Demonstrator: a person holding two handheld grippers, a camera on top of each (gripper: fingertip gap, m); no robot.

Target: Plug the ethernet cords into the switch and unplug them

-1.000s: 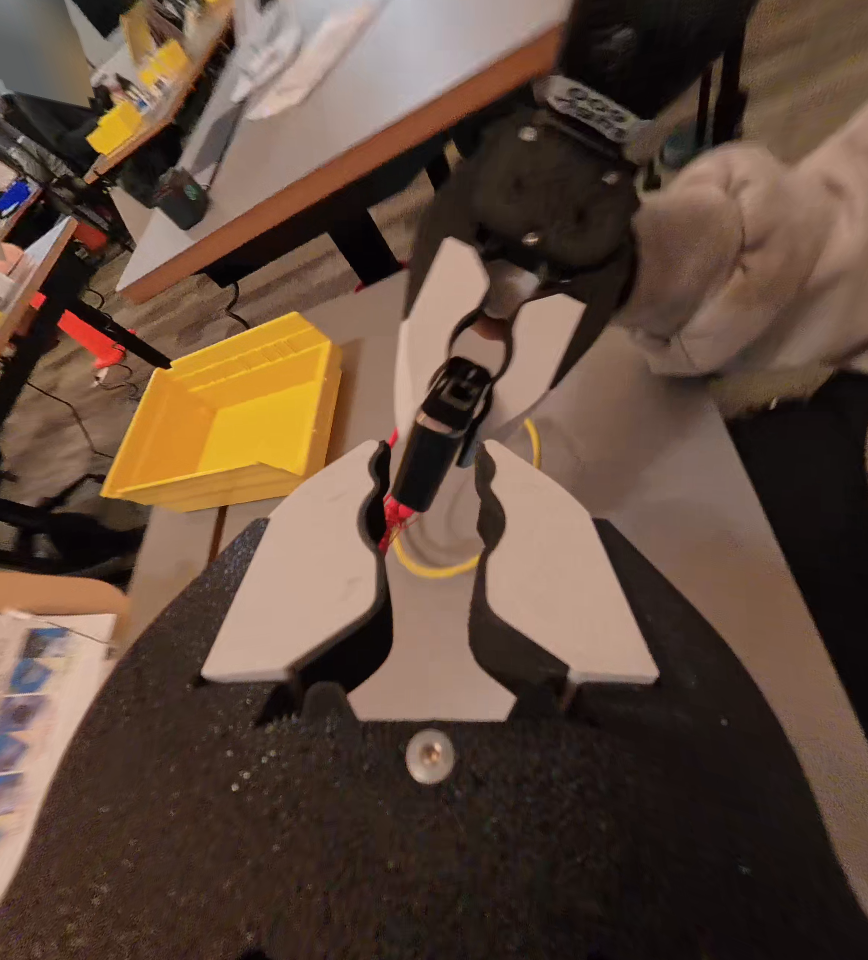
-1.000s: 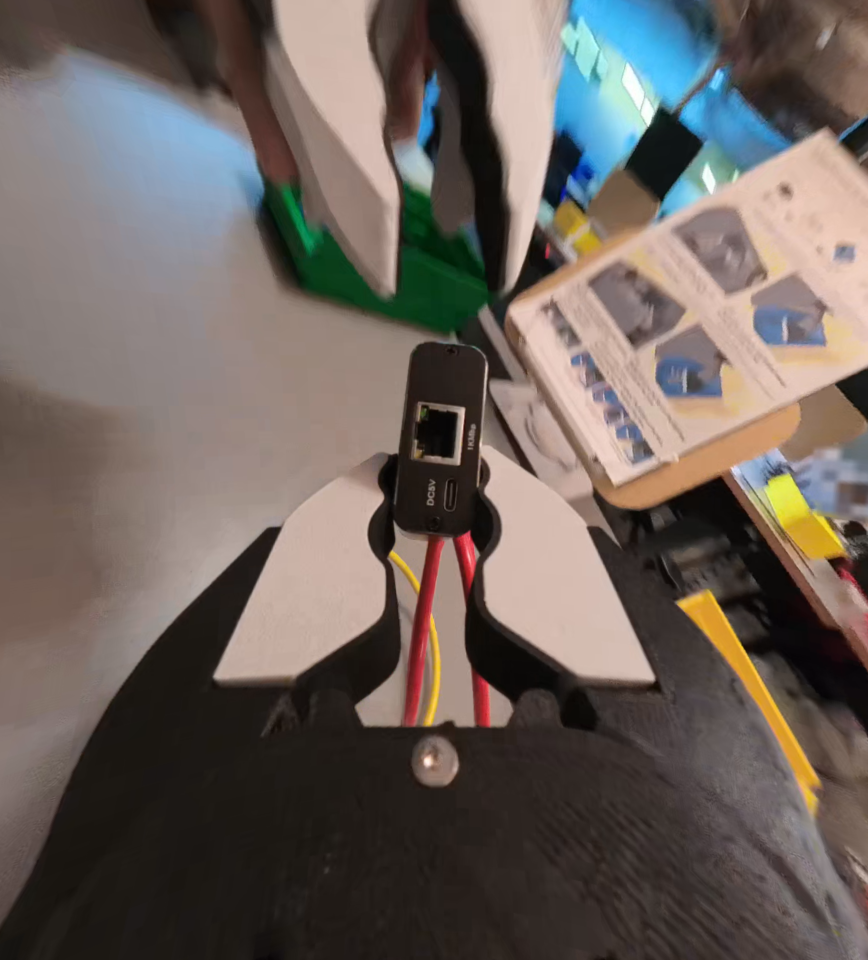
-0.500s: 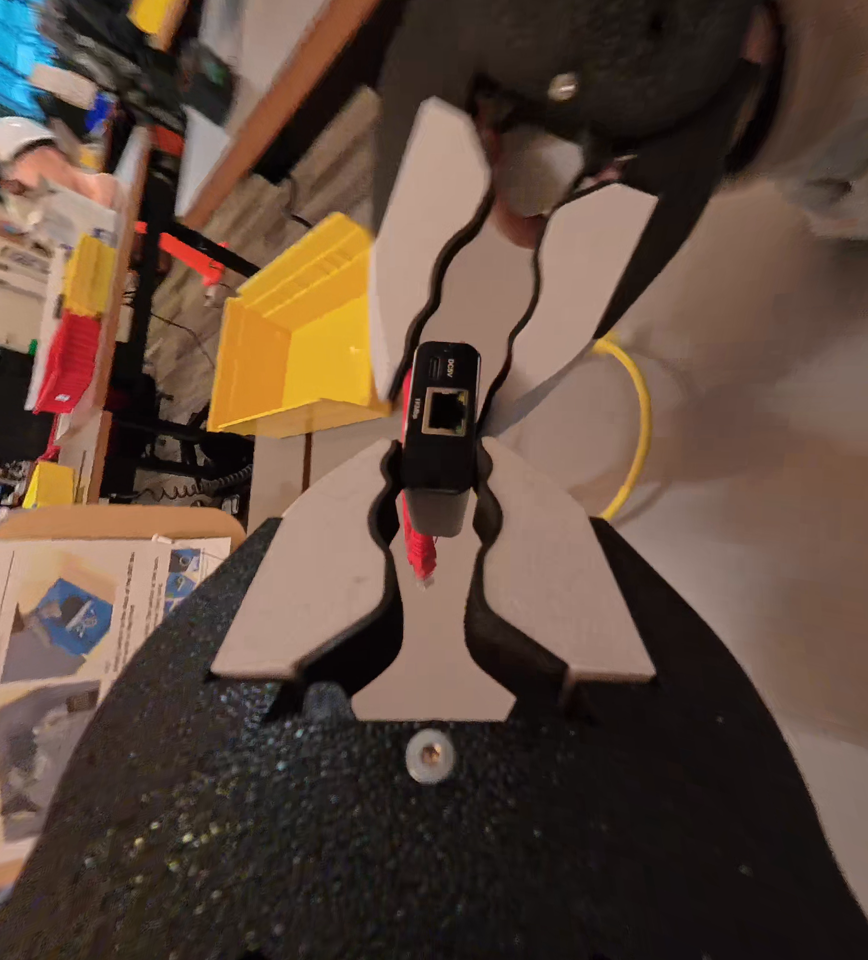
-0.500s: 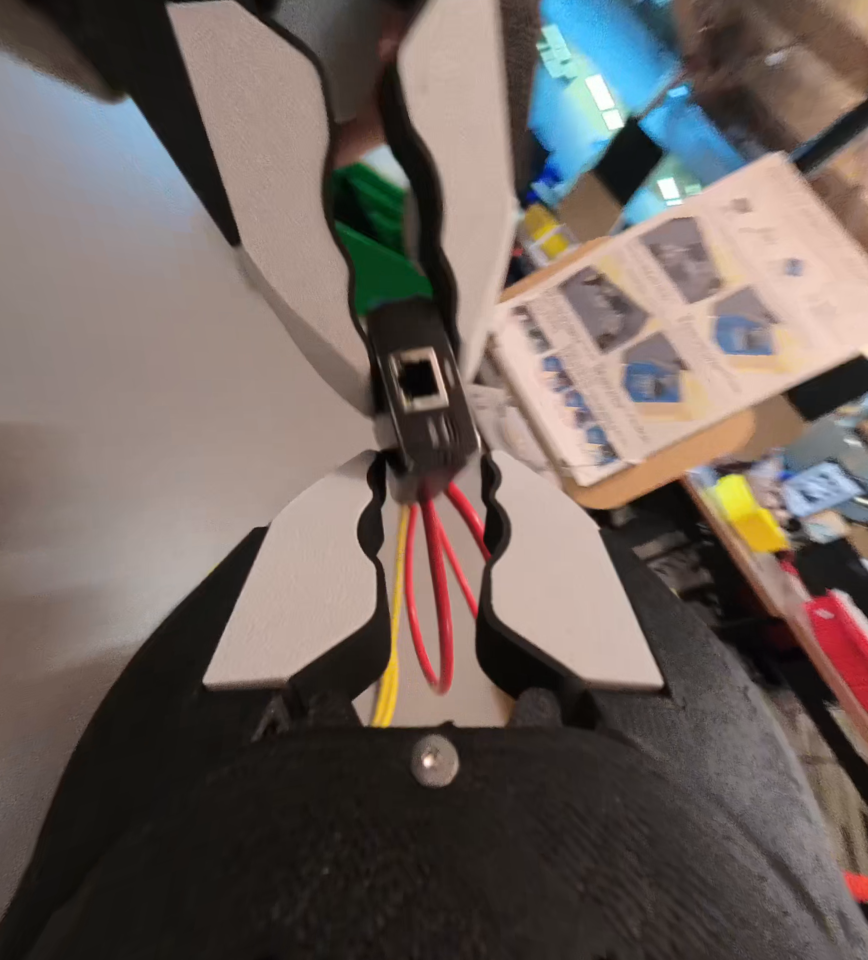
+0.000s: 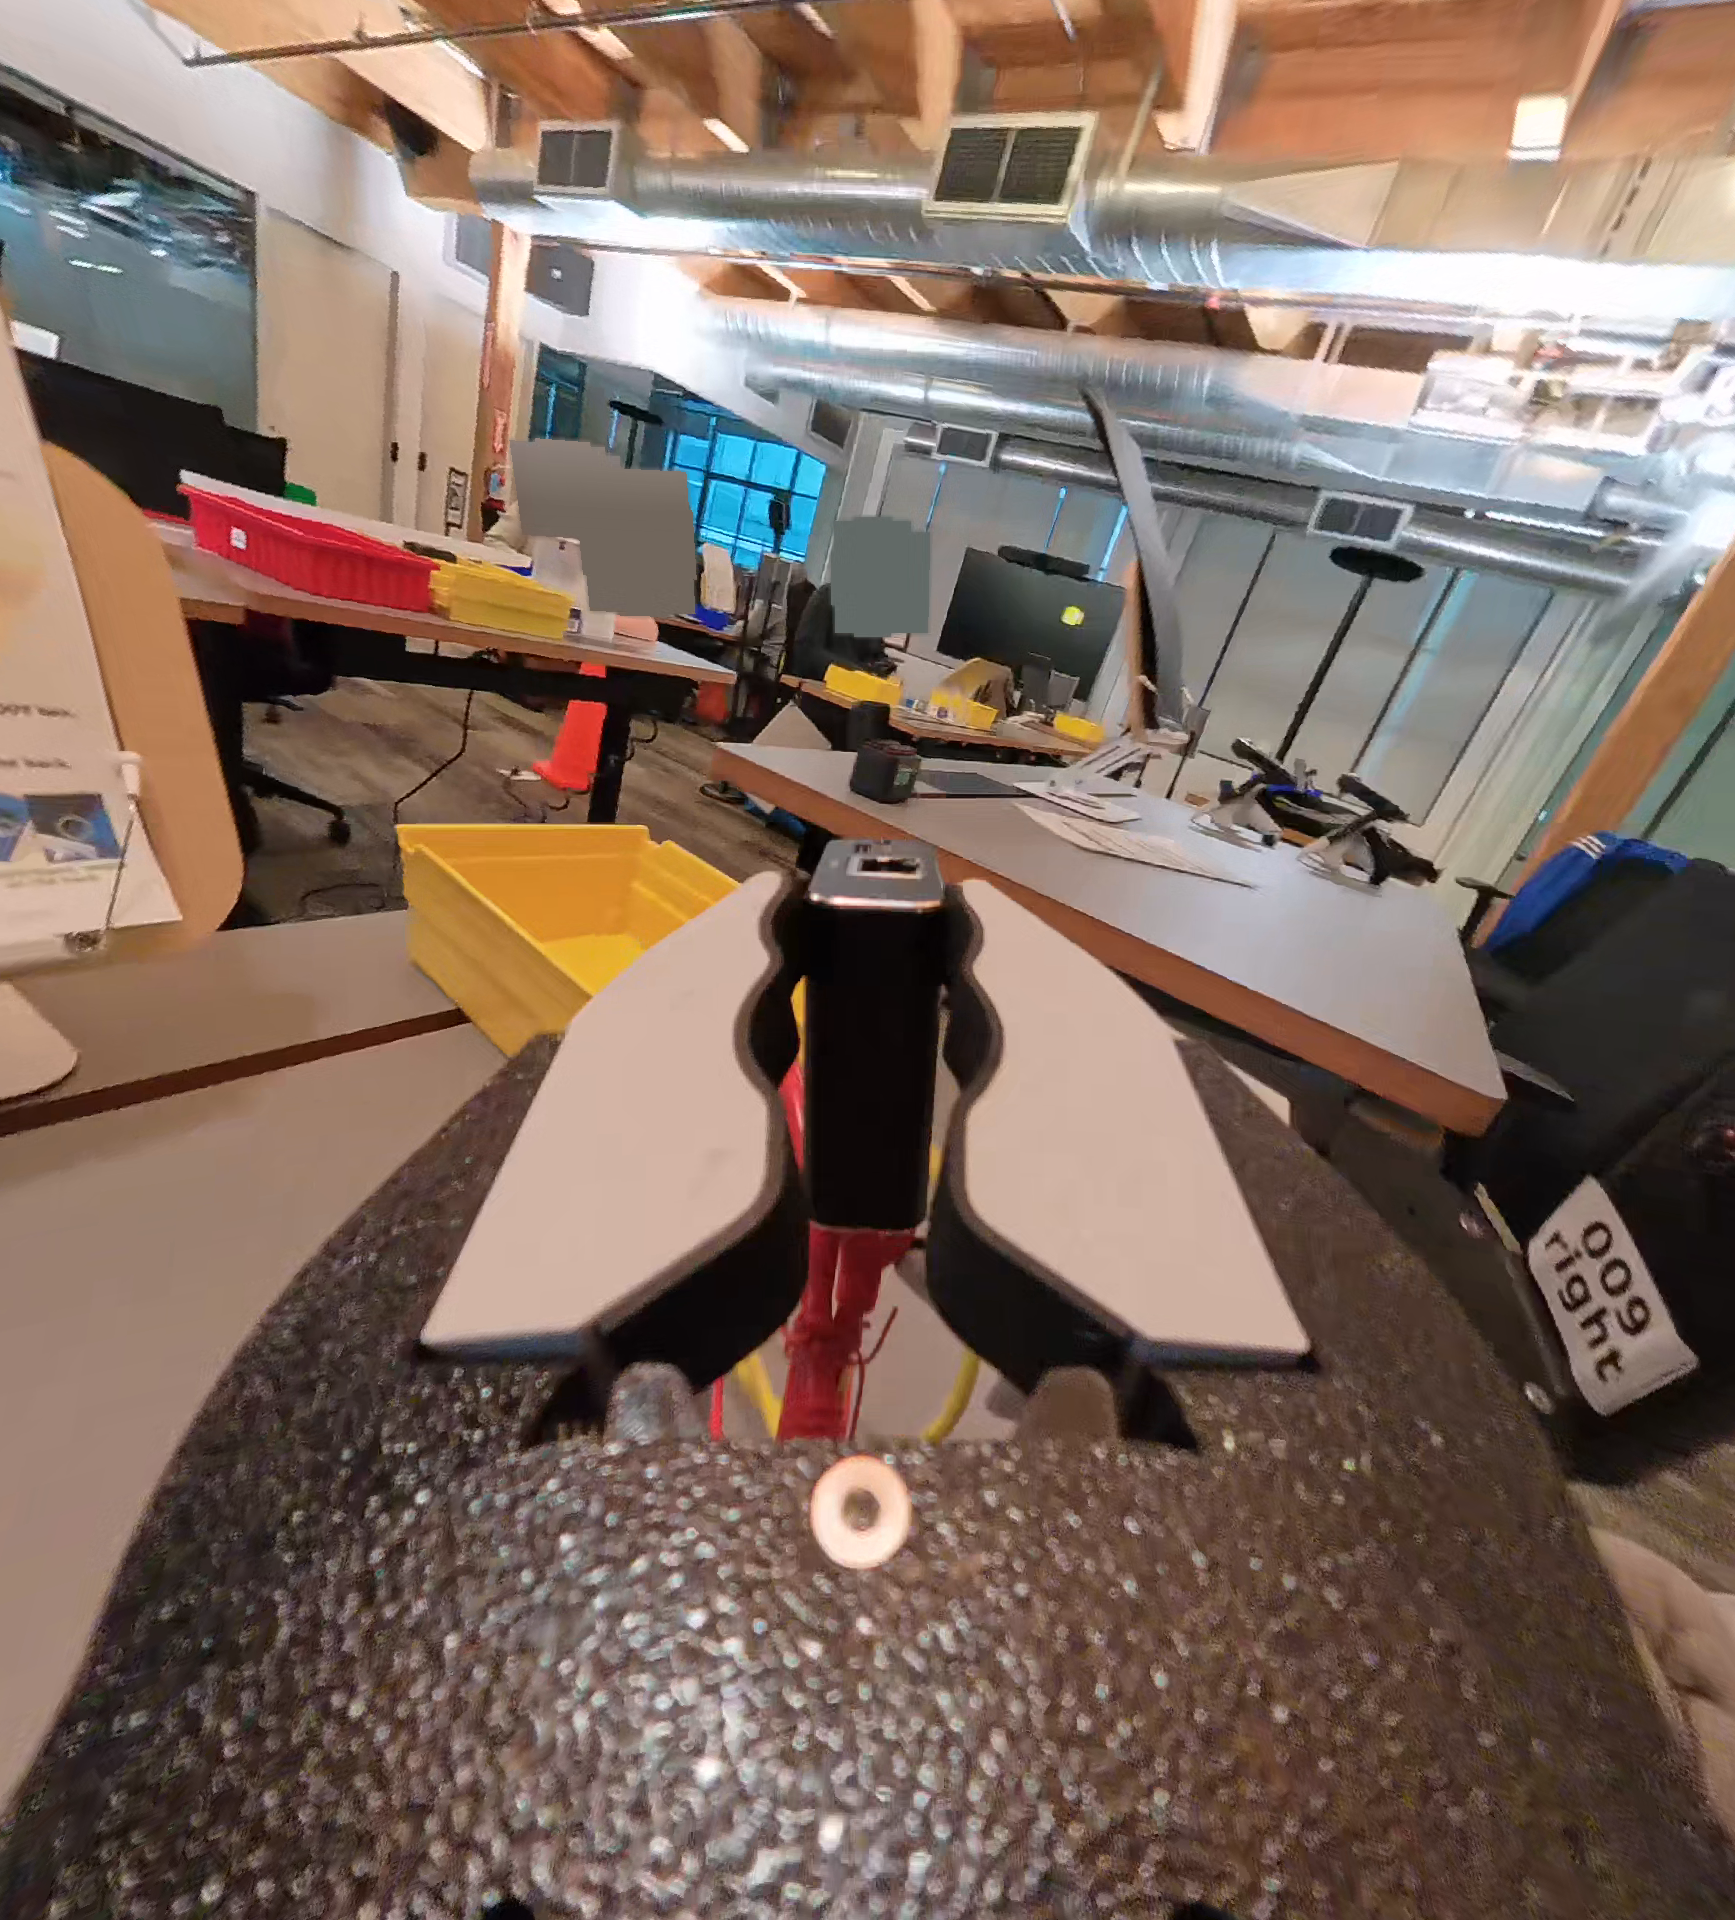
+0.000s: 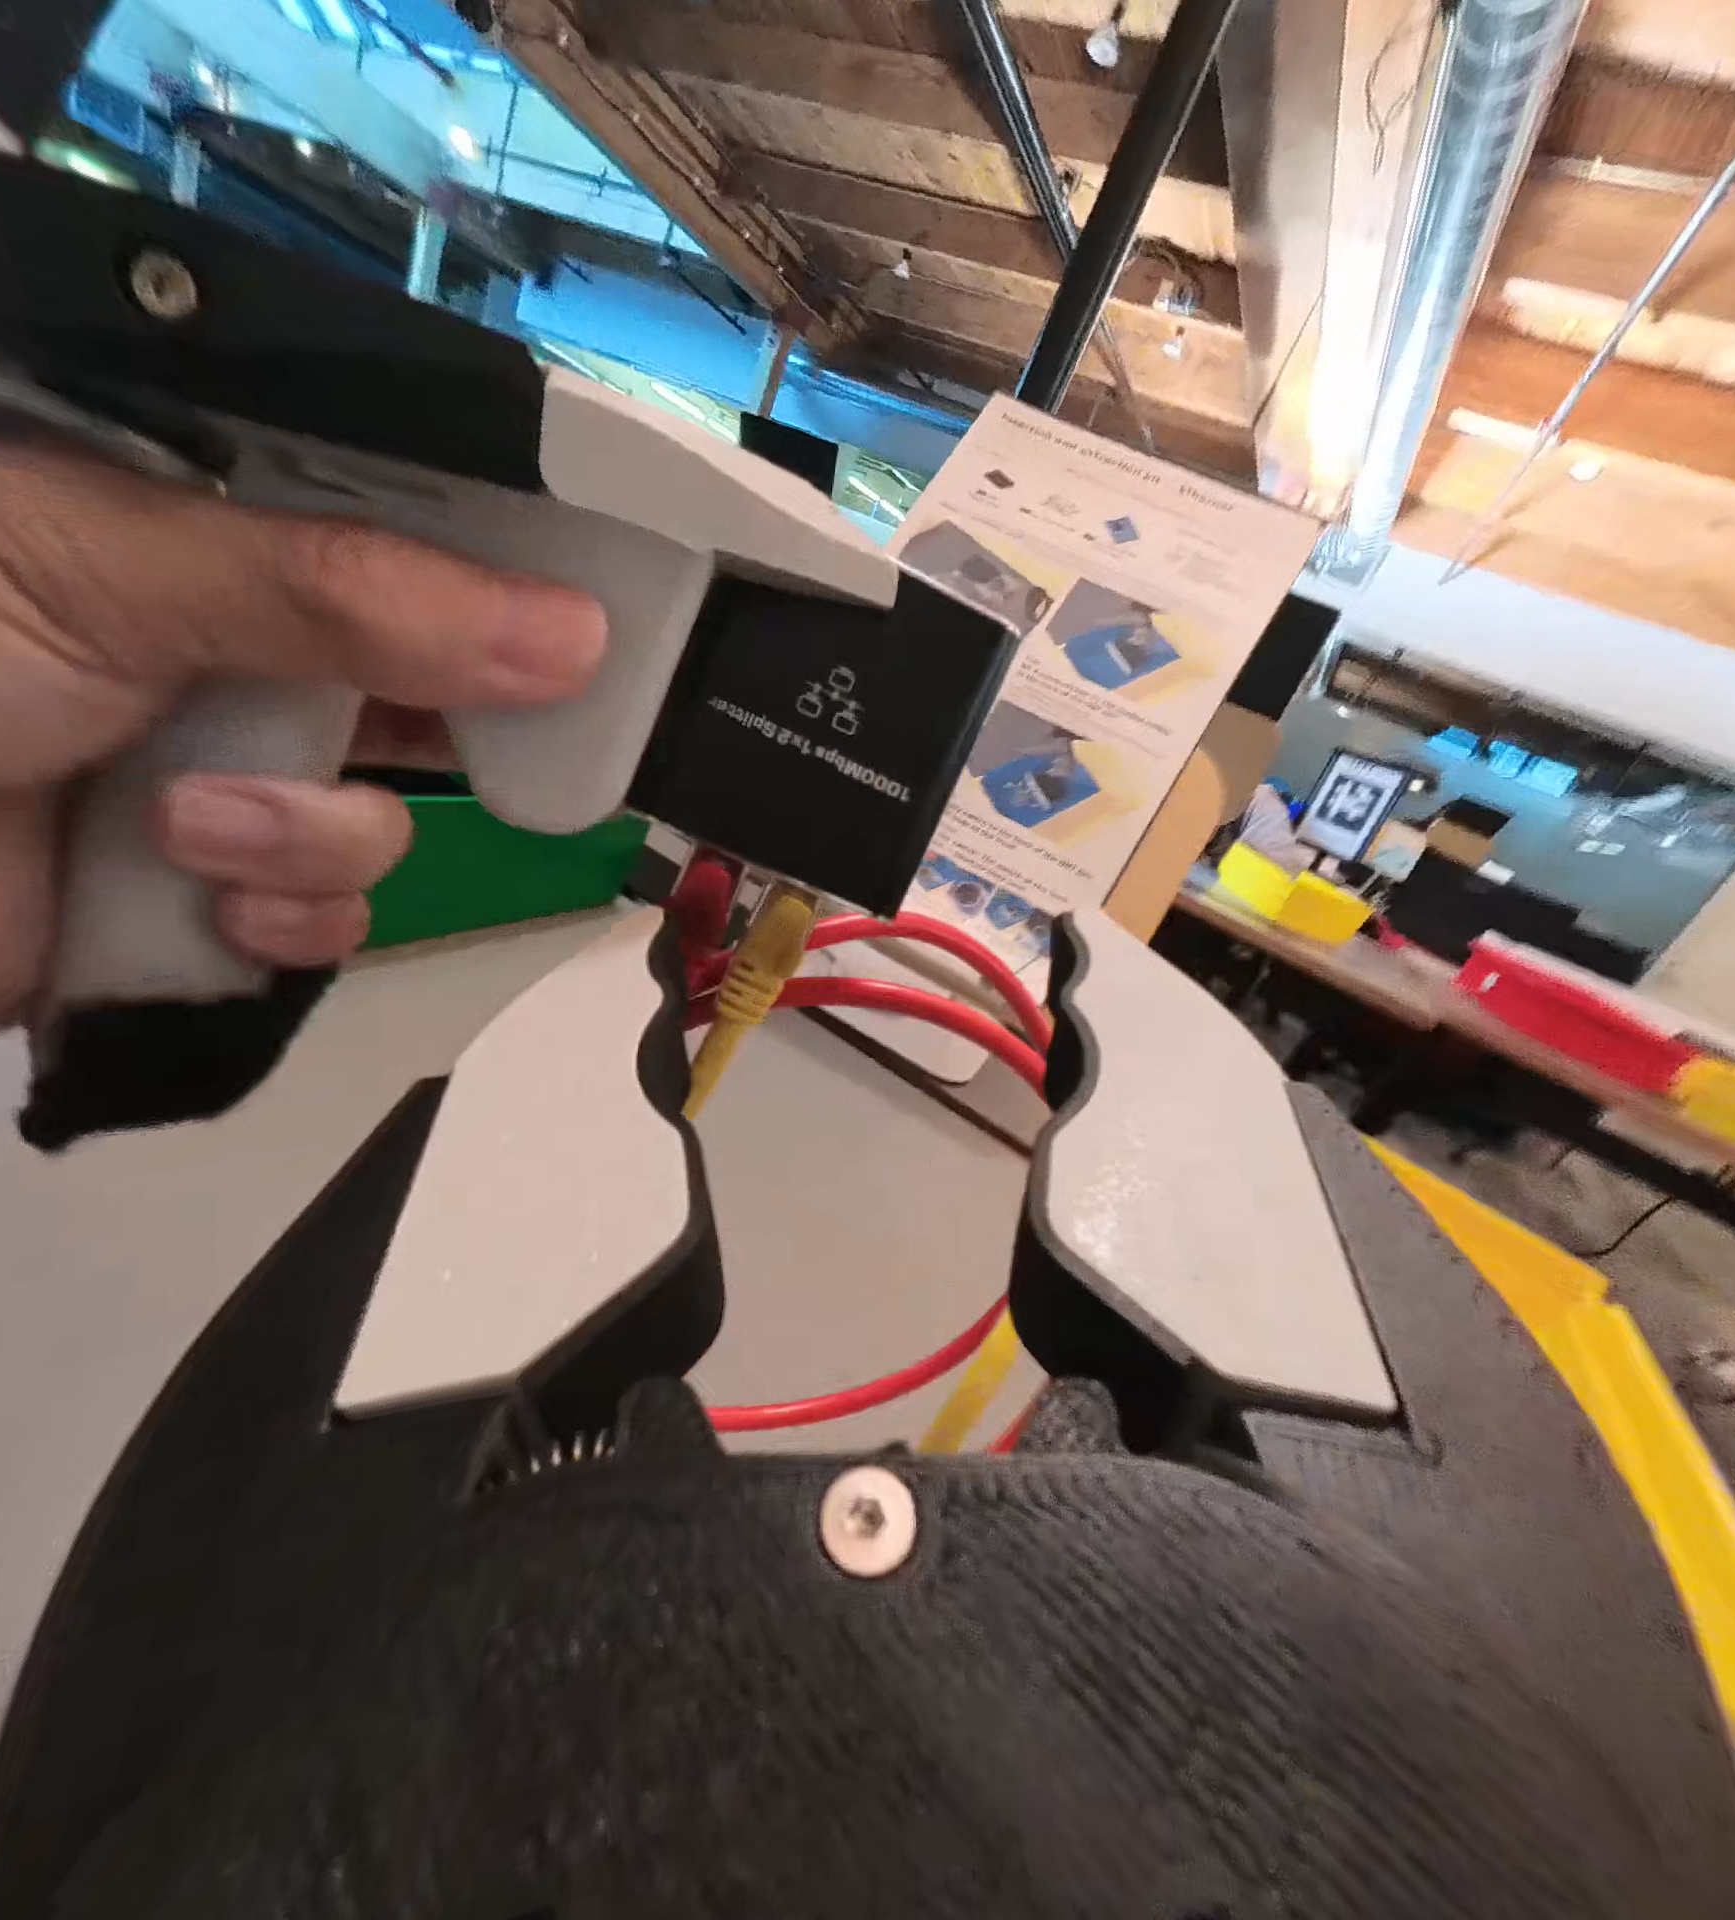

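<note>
The switch (image 5: 868, 1039) is a small black box with an open port on its top end. My left gripper (image 5: 873, 904) is shut on it and holds it upright above the grey table (image 5: 115, 1299). A red cord (image 5: 832, 1309) and a yellow cord (image 5: 956, 1392) hang from its lower end. In the right wrist view the switch (image 6: 821, 727) sits between the left gripper's fingers (image 6: 655, 499), held by a hand (image 6: 167, 675). A red plug (image 6: 702, 899) and a yellow plug (image 6: 764, 961) sit in its underside ports. My right gripper (image 6: 858, 966) is open and empty just below the plugs.
A yellow bin (image 5: 551, 925) stands at the table's far edge. A printed sheet on a stand (image 5: 1, 727) is at the left. A green bin (image 6: 499, 862) lies behind the hand. Red cord loops (image 6: 946, 997) lie on the table. Another table (image 5: 1258, 935) stands beyond. Tip to tip, the grippers are about 6 cm apart.
The right gripper held the switch; the left gripper closed on it, and the right gripper let go, opened and drew back. The left gripper has tilted up with the switch.
</note>
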